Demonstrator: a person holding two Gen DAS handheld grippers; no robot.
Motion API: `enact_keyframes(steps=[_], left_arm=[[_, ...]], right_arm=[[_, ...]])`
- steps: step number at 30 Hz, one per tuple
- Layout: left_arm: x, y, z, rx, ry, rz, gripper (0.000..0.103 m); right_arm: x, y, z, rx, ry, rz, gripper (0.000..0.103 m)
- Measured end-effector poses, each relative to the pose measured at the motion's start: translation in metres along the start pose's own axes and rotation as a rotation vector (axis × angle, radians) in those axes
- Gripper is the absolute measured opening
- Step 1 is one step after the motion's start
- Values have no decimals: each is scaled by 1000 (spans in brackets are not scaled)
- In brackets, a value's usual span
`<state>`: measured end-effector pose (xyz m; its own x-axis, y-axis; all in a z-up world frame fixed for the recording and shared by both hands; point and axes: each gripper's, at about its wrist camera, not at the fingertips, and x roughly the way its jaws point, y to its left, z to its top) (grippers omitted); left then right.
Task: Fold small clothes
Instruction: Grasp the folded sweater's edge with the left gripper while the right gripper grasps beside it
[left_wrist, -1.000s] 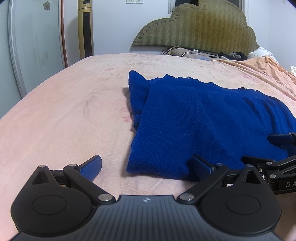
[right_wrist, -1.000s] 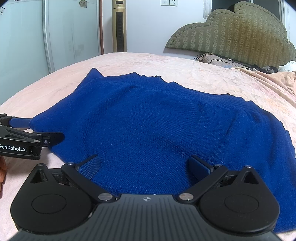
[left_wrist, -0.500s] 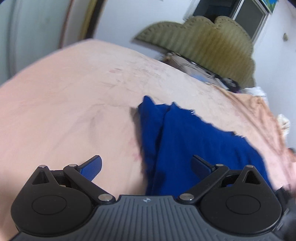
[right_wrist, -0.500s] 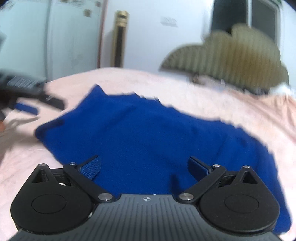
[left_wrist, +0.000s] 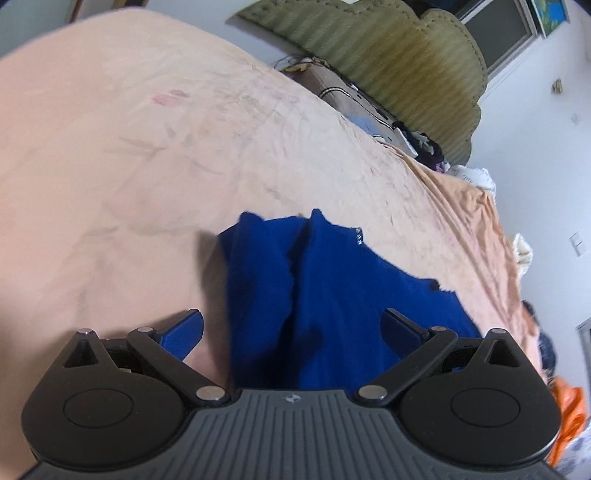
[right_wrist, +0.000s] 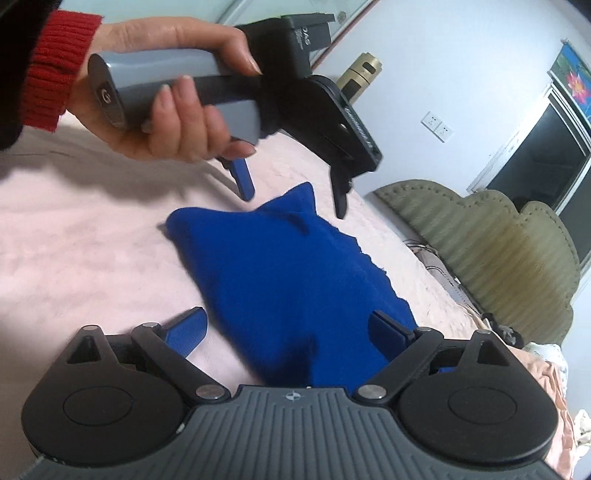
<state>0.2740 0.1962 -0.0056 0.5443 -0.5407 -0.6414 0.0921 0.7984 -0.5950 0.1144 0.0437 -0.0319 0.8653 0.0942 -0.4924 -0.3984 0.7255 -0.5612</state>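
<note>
Two grippers hang above a blue sweater (left_wrist: 332, 302) that lies partly folded on the bed (left_wrist: 155, 155), which is covered by a pink sheet. In the left wrist view, the left gripper (left_wrist: 291, 325) has its fingers spread wide with nothing between them, one blue fingertip over the sheet and the other over the sweater. A folded flap runs along the sweater's left side, ending in two points toward the headboard (left_wrist: 388, 55).

In the right wrist view, the right gripper (right_wrist: 288, 328) also has its fingers apart and holds nothing, its tips straddling the near end of the sweater (right_wrist: 280, 273). Farther off, a hand (right_wrist: 177, 92) in a red cuff holds the left gripper (right_wrist: 291, 195) by its grey handle, tilted down, fingers parted just above the sweater's pointed far corner; I cannot tell whether they touch it.
</note>
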Motion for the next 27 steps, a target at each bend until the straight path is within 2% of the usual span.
enact_keyframes(steps=[4, 7, 10, 12, 13, 14, 15, 18, 19, 20, 21, 24, 27], left_arm=[[22, -3, 15, -11, 22, -40, 103], [35, -12, 23, 14, 20, -16, 102], [48, -23, 29, 66, 31, 10, 99], [52, -27, 33, 81, 29, 33, 89], [54, -28, 35, 81, 31, 39, 73], [57, -28, 36, 73, 43, 41, 53], [58, -26, 37, 62, 49, 48, 47], [61, -25, 36, 56, 51, 70, 24], [62, -26, 35, 61, 51, 82, 18], [61, -26, 34, 66, 45, 89, 16], [61, -28, 33, 69, 42, 95, 14], [57, -39, 30, 95, 22, 135, 12], [49, -61, 28, 163, -9, 198, 12]], right_arm=[[17, 1, 10, 0, -8, -17, 95], [29, 1, 16, 3, -14, -27, 94], [36, 0, 20, 9, -23, -2, 85], [37, 1, 22, 8, -26, 12, 71], [37, 3, 22, 5, -28, 21, 65], [36, 5, 23, 1, -31, 34, 55], [35, 6, 23, -4, -34, 42, 50], [34, 14, 22, -43, -40, 60, 17], [33, 16, 22, -57, -39, 63, 16], [33, 18, 22, -64, -38, 64, 15], [32, 18, 22, -63, -40, 67, 9], [25, 9, 23, -29, -56, 80, 7], [18, 0, 22, -5, -81, 71, 7]])
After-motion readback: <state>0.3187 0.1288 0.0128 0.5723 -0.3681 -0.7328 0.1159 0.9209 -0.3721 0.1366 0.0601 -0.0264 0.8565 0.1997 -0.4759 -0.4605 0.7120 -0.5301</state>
